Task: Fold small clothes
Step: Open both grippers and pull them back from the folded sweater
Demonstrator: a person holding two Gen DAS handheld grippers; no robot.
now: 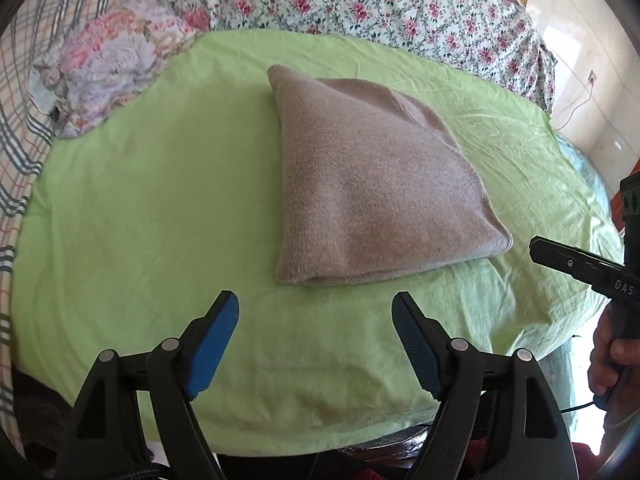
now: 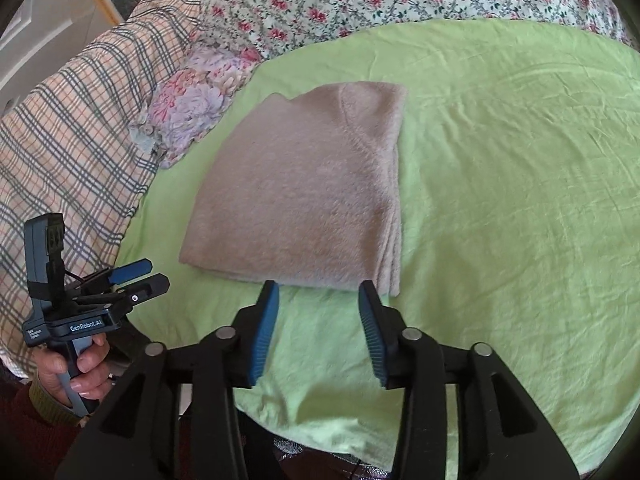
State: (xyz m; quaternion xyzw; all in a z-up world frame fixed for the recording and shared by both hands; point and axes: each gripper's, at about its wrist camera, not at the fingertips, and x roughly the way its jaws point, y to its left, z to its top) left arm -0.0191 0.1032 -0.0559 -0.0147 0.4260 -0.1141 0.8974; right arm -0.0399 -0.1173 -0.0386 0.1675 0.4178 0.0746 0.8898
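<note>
**Letting go of the folded knit cleanly**

At the far left of the left wrist view we see a plaid cover [image 1: 24, 128] and a crumpled flowered cloth [image 1: 108, 76] in the upper left, both well away from our work. At the bottom of that view our left gripper [image 1: 316, 308] stands with its jaws wide apart and nothing between them, short of the knit's near edge. The beige knit [image 1: 372, 184] lies folded in the middle of the frame on the green sheet [image 1: 140, 200], its layered edge toward us.

In the right wrist view the knit [image 2: 304, 188] sits centre-left, and our right gripper [image 2: 318, 292] has its jaws apart, tips at the knit's near hem, not pinching it.

We judge this fold laid down. To finish it well, we back both grippers off without snagging the hem, then check that the stacked edges at the right stay aligned.
</note>
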